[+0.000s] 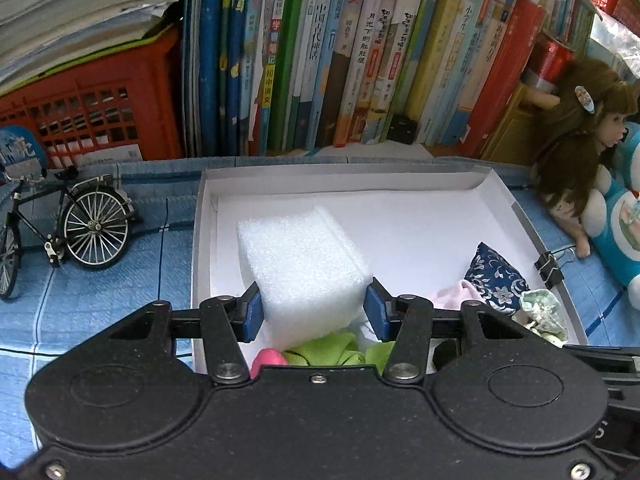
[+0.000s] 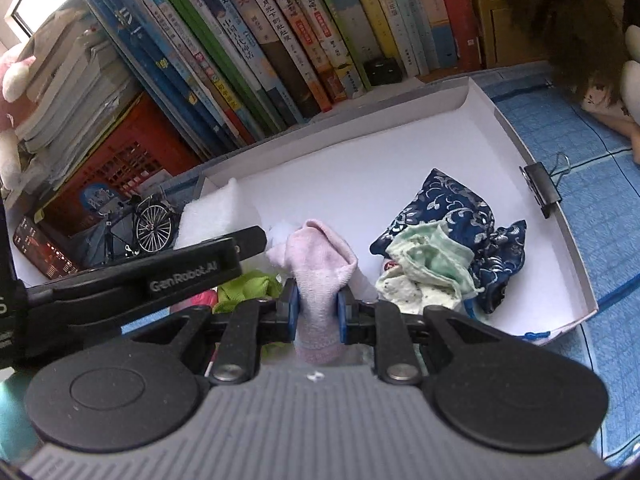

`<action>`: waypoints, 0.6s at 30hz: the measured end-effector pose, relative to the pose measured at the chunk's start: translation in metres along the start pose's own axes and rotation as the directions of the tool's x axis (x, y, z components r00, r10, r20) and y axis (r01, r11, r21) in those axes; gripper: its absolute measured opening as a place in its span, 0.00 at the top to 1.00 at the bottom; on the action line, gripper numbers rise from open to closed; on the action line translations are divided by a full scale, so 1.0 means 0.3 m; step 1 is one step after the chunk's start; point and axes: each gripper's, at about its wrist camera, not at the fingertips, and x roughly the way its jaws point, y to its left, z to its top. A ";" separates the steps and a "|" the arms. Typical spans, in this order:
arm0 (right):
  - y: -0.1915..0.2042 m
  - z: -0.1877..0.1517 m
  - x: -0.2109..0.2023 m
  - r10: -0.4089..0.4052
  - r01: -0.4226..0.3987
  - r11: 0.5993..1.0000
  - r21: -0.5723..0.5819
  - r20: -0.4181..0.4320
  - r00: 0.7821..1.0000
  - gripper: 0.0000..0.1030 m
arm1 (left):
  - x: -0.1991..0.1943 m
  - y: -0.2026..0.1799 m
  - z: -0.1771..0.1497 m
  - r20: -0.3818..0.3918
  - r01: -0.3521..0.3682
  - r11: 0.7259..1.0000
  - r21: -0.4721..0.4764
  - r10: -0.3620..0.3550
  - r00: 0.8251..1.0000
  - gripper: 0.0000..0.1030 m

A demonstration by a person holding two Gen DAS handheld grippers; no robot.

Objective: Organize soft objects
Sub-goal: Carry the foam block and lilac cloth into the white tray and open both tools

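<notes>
The left gripper (image 1: 314, 306) clamps a white foam block (image 1: 300, 264) over the box's (image 1: 496, 188) near-left corner, hiding green cloth (image 1: 332, 350). The right gripper (image 2: 318, 312) pinches a pink sock (image 2: 320, 268), its lower end cut off.

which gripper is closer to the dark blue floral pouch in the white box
Right. The right gripper, shut on the pink sock, sits just left of the blue floral pouch. The left gripper holds the foam block farther left.
</notes>
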 end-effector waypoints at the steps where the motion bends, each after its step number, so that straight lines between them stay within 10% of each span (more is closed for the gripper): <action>1: -0.002 -0.002 0.004 0.001 -0.001 1.000 0.002 -0.002 1.000 0.78 | 0.004 0.003 -0.001 0.000 0.002 1.000 -0.006 -0.002 1.000 0.53; 18: 0.002 -0.023 -0.047 0.008 -0.008 1.000 -0.015 0.037 0.999 0.57 | -0.130 0.015 0.000 0.073 0.021 0.997 -0.074 -0.015 0.997 0.32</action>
